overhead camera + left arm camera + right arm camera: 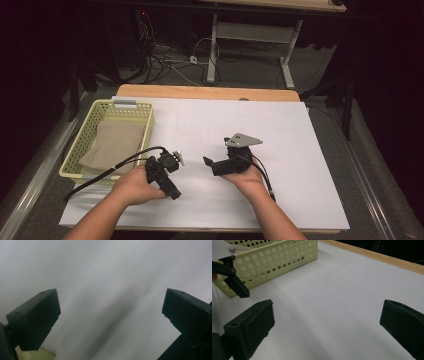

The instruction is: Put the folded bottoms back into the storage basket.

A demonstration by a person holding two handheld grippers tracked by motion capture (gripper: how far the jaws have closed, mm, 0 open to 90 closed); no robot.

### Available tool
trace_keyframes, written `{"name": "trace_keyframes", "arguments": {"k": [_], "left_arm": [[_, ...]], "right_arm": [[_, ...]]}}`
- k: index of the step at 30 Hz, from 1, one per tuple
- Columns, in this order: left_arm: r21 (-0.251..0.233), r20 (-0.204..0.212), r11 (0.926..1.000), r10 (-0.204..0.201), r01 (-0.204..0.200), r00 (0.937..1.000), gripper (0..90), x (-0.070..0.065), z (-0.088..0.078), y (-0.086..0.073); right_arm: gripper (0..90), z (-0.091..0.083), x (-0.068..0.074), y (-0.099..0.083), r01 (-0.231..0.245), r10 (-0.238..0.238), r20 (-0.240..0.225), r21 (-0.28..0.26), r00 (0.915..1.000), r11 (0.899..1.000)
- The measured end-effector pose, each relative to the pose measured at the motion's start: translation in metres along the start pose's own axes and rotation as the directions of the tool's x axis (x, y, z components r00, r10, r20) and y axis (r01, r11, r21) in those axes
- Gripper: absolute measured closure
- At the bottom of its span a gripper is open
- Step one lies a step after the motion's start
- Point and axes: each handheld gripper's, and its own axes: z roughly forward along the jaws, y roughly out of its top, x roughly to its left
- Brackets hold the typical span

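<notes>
A: Grippers first, from the high view: the left gripper (pixel 170 172) and right gripper (pixel 215 164) sit low over the white sheet (pixel 280 150), near the person, each in a hand, and neither holds anything.

B: And the thing they'll work on?

A: My guess is the folded cloth (pixel 112 142), lying inside the yellow basket (pixel 142 106) at the left edge of the tabletop (pixel 200 92). The left gripper is just beside the basket's near right corner. I'd judge this as the start: nothing is grasped and the reach has not begun.

B: What does the next move need?

A: Probably lifting the left gripper over the basket wall and coming down on the cloth, jaws spread wide enough to pinch a fold.

B: Left gripper view?

A: Its jaws stand wide apart over bare white sheet, with a sliver of yellow at the bottom left.

B: Right gripper view?

A: Jaws spread too, nothing between them. The perforated basket wall (pixel 274 262) is far left, the left gripper's tip (pixel 238 288) in front of it, and the wooden edge runs along the far right.

B: The room?

A: Dark, with cables (pixel 165 57) on the floor and another table's legs (pixel 214 50) beyond.
</notes>
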Motion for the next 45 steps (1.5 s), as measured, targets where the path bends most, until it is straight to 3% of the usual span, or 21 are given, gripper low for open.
{"name": "trace_keyframes", "arguments": {"k": [5,9,13,16,19,22,25,26,29,31,32,33,35,36,37,39,41,44,45], "left_arm": [[-0.04,-0.003,0.9991,0.013,-0.013,0.9999,1.0,-0.005,0.011,-0.001],[-0.144,0.007,0.9896,-0.001,0.002,1.0,0.9,-0.009,0.017,-0.005],[-0.256,0.022,0.9665,-0.004,0.009,0.9997,1.0,-0.01,0.021,-0.011],[-0.344,0.05,0.9382,-0.019,0.035,0.9986,0.9,-0.009,0.025,-0.016],[-0.411,0.044,0.911,-0.019,0.036,0.9988,1.0,-0.011,0.028,-0.021],[-0.493,0.052,0.8685,-0.025,0.048,0.9983,1.0,-0.012,0.033,-0.028],[-0.578,0.077,0.8123,-0.043,0.08,0.9961,0.9,-0.013,0.037,-0.035],[-0.596,0.079,0.7987,-0.048,0.086,0.9957,0.9,-0.014,0.039,-0.037],[-0.643,0.05,0.7626,-0.048,0.069,0.9976,0.1,-0.018,0.044,-0.042],[-0.677,0.041,0.7333,-0.052,0.066,0.9978,0.1,-0.02,0.046,-0.045],[-0.701,0.028,0.7104,-0.053,0.057,0.9982,0.1,-0.022,0.047,-0.048],[-0.719,0.022,0.6929,-0.054,0.053,0.9983,0.1,-0.023,0.047,-0.051],[-0.747,-0.001,0.6639,-0.059,0.038,0.9983,0.0,-0.025,0.048,-0.055],[-0.757,-0.015,0.6529,-0.059,0.027,0.9982,0.0,-0.027,0.048,-0.056],[-0.777,-0.039,0.6292,-0.057,0.005,0.9976,0.0,-0.03,0.047,-0.058],[-0.792,-0.053,0.6104,-0.054,-0.009,0.9971,0.0,-0.032,0.048,-0.06],[-0.797,-0.068,0.603,-0.053,-0.022,0.9963,0.0,-0.035,0.05,-0.061],[-0.829,-0.115,0.5552,-0.055,-0.065,0.9919,0.0,-0.041,0.05,-0.068],[-0.836,-0.133,0.5425,-0.052,-0.083,0.9898,0.0,-0.043,0.05,-0.07]], "right_arm": [[0.8,-0.016,0.001,-0.014,0.0,0.0,0.0,0.003,1.0,1.0],[0.9,-0.028,0.003,-0.027,0.001,-0.001,0.014,0.01,0.9999,1.0],[0.9,-0.039,0.002,-0.044,-0.005,0.003,0.042,0.039,0.9991,0.999],[0.9,-0.048,0.0,-0.056,-0.031,0.028,0.057,0.044,0.998,0.999],[0.8,-0.059,-0.002,-0.066,-0.047,0.044,0.068,0.036,0.9967,0.998],[0.8,-0.071,-0.002,-0.074,-0.052,0.049,0.085,0.033,0.9951,0.998],[0.9,-0.083,-0.001,-0.081,-0.064,0.062,0.094,0.024,0.9936,0.998],[0.8,-0.087,-0.001,-0.083,-0.065,0.062,0.099,0.021,0.9932,0.998],[0.8,-0.097,0.0,-0.09,-0.065,0.064,0.111,0.011,0.9917,0.998],[0.8,-0.103,0.001,-0.094,-0.07,0.068,0.117,0.005,0.9907,0.998],[0.8,-0.105,0.001,-0.095,-0.071,0.07,0.12,0.002,0.9903,0.998],[0.8,-0.108,0.002,-0.097,-0.071,0.071,0.126,-0.007,0.9894,0.997],[0.8,-0.113,0.003,-0.099,-0.073,0.076,0.132,-0.024,0.9883,0.997],[0.8,-0.114,0.003,-0.1,-0.073,0.077,0.137,-0.032,0.9876,0.997],[0.8,-0.115,0.003,-0.1,-0.073,0.078,0.14,-0.039,0.987,0.997],[0.8,-0.118,0.003,-0.102,-0.078,0.086,0.146,-0.057,0.9856,0.995],[0.8,-0.119,0.003,-0.104,-0.082,0.091,0.151,-0.065,0.9843,0.995],[0.8,-0.121,0.002,-0.106,-0.095,0.106,0.157,-0.077,0.9818,0.993],[0.8,-0.122,0.002,-0.106,-0.097,0.109,0.161,-0.083,0.981,0.992]]}}
